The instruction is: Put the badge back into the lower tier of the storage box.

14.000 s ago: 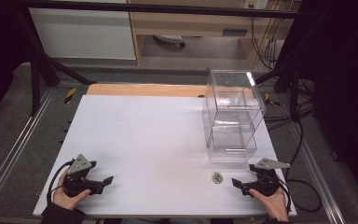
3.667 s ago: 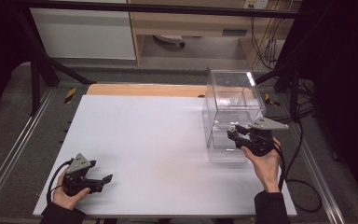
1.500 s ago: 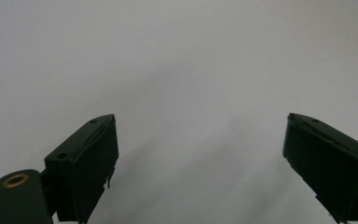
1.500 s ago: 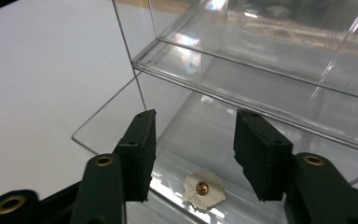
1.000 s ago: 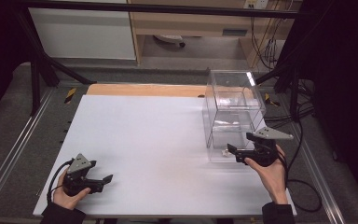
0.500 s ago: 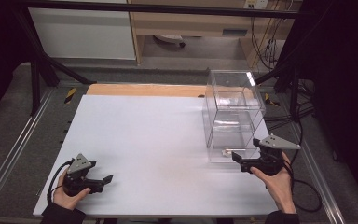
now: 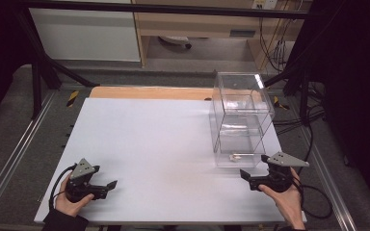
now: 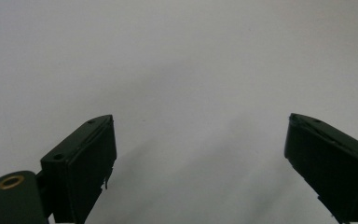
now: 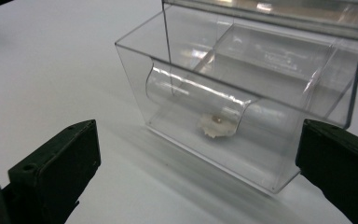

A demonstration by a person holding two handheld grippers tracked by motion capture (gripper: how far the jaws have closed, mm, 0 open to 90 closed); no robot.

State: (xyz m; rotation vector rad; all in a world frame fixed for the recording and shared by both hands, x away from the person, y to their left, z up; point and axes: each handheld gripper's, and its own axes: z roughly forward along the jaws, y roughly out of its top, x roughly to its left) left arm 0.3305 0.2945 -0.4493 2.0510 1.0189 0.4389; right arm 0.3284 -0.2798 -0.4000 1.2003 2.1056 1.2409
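A clear plastic drawer unit (image 7: 241, 118) stands at the right of the white table (image 7: 154, 139). Its bottom drawer (image 9: 223, 116) is pulled out a little, and a small white toothed piece (image 9: 216, 126) lies inside it, also seen from above as a pale speck (image 7: 234, 156). My right gripper (image 7: 246, 177) sits just in front of the unit, close to the table. Its jaws have just been opening and stand wide apart (image 9: 198, 135) with nothing between them. My left gripper (image 7: 110, 186) rests at the near left corner, open (image 8: 200, 120) over bare white surface.
A wooden strip (image 7: 149, 92) runs along the table's far edge. Metal rails (image 7: 9, 163) flank both sides, and cables (image 7: 313, 192) trail off the right edge. Shelving and a white cabinet (image 7: 84, 33) stand beyond the table.
My right gripper has drawn back from the drawer toward the near edge and sunk lower. The left gripper has stayed where it was.
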